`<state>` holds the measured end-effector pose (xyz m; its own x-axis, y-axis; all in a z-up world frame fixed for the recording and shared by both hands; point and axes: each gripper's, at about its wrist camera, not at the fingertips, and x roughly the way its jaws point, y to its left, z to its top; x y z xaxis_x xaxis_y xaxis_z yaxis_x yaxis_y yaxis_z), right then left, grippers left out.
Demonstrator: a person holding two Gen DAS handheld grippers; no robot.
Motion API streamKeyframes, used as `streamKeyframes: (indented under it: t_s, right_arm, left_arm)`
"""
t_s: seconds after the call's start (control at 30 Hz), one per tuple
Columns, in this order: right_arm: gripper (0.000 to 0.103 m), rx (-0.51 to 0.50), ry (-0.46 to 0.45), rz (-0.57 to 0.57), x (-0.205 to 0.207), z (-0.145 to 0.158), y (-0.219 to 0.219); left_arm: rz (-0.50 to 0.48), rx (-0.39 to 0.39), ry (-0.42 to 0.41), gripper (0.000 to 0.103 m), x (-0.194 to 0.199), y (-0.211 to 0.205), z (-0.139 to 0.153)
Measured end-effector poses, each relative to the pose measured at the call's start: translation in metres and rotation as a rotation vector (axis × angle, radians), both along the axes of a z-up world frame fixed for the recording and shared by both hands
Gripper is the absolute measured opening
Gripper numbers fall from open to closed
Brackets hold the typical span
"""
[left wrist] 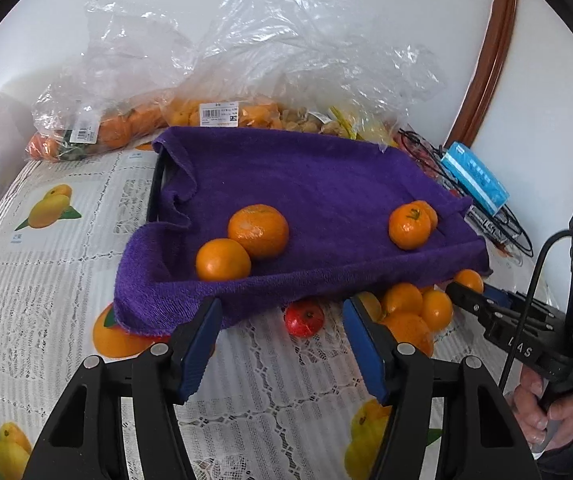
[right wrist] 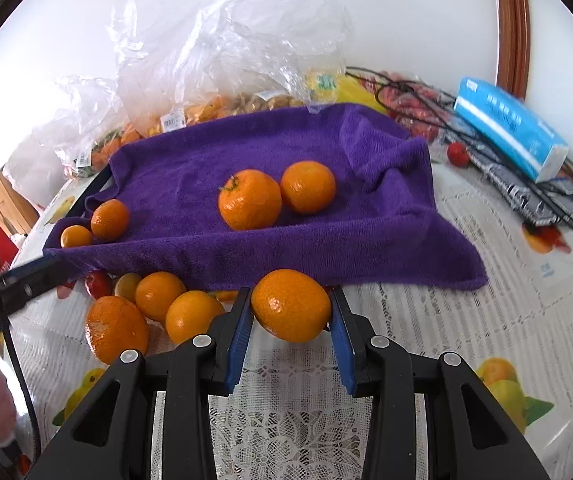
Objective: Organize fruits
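A purple towel (left wrist: 326,184) covers a dark tray (left wrist: 158,176) and carries four mandarins, two (left wrist: 258,230) at its left and two (left wrist: 409,226) at its right. My right gripper (right wrist: 290,300) is shut on a mandarin (right wrist: 290,306) just in front of the towel's near edge (right wrist: 270,252). Beside it lie loose mandarins (right wrist: 190,316) on the tablecloth. My left gripper (left wrist: 282,320) stands open near that edge, with nothing between its fingers. A small red fruit (left wrist: 304,318) lies just beyond its tips. In the left wrist view the right gripper (left wrist: 470,296) reaches into the mandarin pile (left wrist: 406,312).
Clear plastic bags (left wrist: 134,92) of fruit stand behind the tray against the white wall. A blue tissue pack (right wrist: 514,128) rests on black cables and a dark device (right wrist: 534,196) at the right. The lace tablecloth (right wrist: 466,320) has fruit prints. A person's hand (left wrist: 542,408) holds the right gripper's handle.
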<state>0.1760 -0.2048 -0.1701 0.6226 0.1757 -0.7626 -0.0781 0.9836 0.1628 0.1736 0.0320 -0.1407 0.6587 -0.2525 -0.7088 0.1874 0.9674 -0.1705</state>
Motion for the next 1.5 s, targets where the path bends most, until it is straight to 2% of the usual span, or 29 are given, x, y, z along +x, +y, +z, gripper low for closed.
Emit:
streamKeyframes:
  t_s: [0.17, 0.27, 0.5, 0.57, 0.6, 1.23, 1.5]
  right_arm:
    - [0.038, 0.01, 0.018, -0.009, 0.0, -0.003, -0.001]
    - [0.038, 0.001, 0.027, -0.008, 0.001, -0.004, 0.0]
    - [0.038, -0.003, 0.033, 0.004, 0.001, -0.005, 0.001]
    - [0.038, 0.0, 0.034, 0.005, 0.001, -0.005, 0.001]
    - [0.038, 0.004, 0.034, 0.005, 0.001, -0.005, 0.001]
    - [0.039, 0.031, 0.042, 0.002, 0.002, -0.006, -0.002]
    - [0.04, 0.015, 0.04, 0.007, 0.002, -0.006, 0.001]
  left_arm:
    - [0.006, 0.042, 0.04, 0.042, 0.007, -0.01, -0.014]
    - [-0.019, 0.025, 0.045, 0.041, 0.008, -0.013, -0.016]
    - [-0.031, 0.077, 0.053, 0.04, 0.01, -0.029, -0.021]
    - [-0.029, 0.096, 0.049, 0.027, 0.009, -0.032, -0.021]
    - [-0.032, 0.092, 0.051, 0.025, 0.01, -0.032, -0.021]
    - [-0.011, 0.121, 0.05, 0.024, 0.012, -0.038, -0.023]
    - [0.009, 0.085, 0.052, 0.024, 0.011, -0.035, -0.022]
